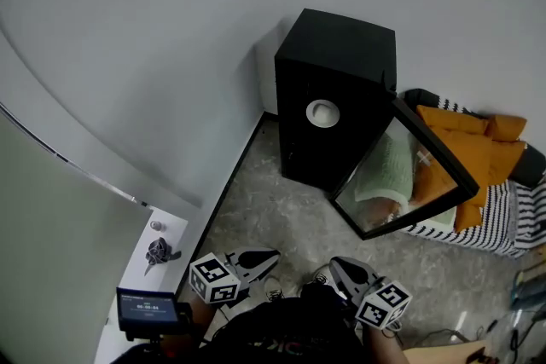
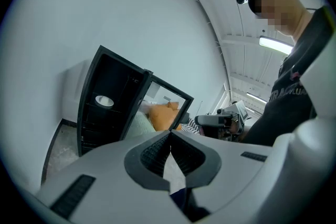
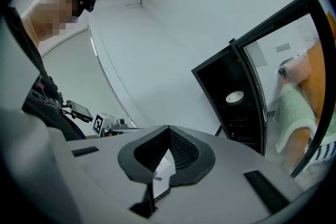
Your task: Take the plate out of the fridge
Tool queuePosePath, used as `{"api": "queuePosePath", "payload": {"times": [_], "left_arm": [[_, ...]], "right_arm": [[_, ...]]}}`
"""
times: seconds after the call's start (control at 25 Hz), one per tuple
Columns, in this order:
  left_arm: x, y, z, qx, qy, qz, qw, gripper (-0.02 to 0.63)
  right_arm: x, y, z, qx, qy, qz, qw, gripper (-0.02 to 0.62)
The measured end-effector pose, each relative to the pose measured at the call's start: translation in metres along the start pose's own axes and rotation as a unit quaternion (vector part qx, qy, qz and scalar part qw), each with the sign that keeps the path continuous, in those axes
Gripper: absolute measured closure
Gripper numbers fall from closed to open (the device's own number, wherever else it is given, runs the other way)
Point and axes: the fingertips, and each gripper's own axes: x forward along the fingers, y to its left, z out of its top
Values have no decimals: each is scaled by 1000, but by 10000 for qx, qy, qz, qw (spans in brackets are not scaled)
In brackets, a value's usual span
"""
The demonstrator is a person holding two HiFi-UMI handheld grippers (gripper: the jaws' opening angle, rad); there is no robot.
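Observation:
A black mini fridge (image 1: 337, 89) stands against the wall with its glass door (image 1: 409, 170) swung open to the right. A white plate (image 1: 322, 112) lies on a shelf inside. Both grippers are low in the head view, well short of the fridge and pointing toward it: my left gripper (image 1: 268, 255) and my right gripper (image 1: 338, 263). In the left gripper view the plate (image 2: 104, 100) shows far ahead, and my left gripper (image 2: 169, 134) has its jaws shut on nothing. In the right gripper view the plate (image 3: 234, 96) is also distant, and my right gripper (image 3: 168, 129) is shut and holds nothing.
A bed with orange cushions (image 1: 473, 149) and a striped cover sits right of the open door. On the left is a white ledge (image 1: 158, 268) with a dark object on it, and a small screen (image 1: 147, 308) is below it. Speckled floor (image 1: 273, 217) lies between me and the fridge.

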Motion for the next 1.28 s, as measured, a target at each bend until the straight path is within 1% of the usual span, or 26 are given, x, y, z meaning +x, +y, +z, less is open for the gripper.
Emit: {"api": "queuePosePath", "payload": {"times": [0.32, 0.48, 0.68, 0.88, 1.04, 1.16, 1.28], "left_arm": [[73, 19, 42, -125, -192, 337, 9992, 601], [106, 28, 54, -89, -122, 511, 9986, 601], [137, 53, 66, -243, -100, 746, 9969, 601], [166, 82, 83, -363, -22, 866, 9956, 601], [185, 110, 95, -404, 148, 862, 9953, 601], [200, 141, 99, -447, 202, 848, 9952, 601], [215, 182, 105, -535, 214, 977, 9935, 601]], "right_arm": [[-19, -59, 44, -197, 89, 241, 9995, 588], [-26, -84, 62, -277, 83, 354, 9990, 588], [-31, -104, 70, -338, 162, 424, 9984, 588], [-37, -123, 84, -270, 121, 248, 9993, 588], [-38, -137, 93, -85, 30, -52, 9999, 588], [-33, -149, 98, 25, -79, -333, 9994, 588], [-23, -160, 105, 151, -177, -624, 9978, 588]]}}
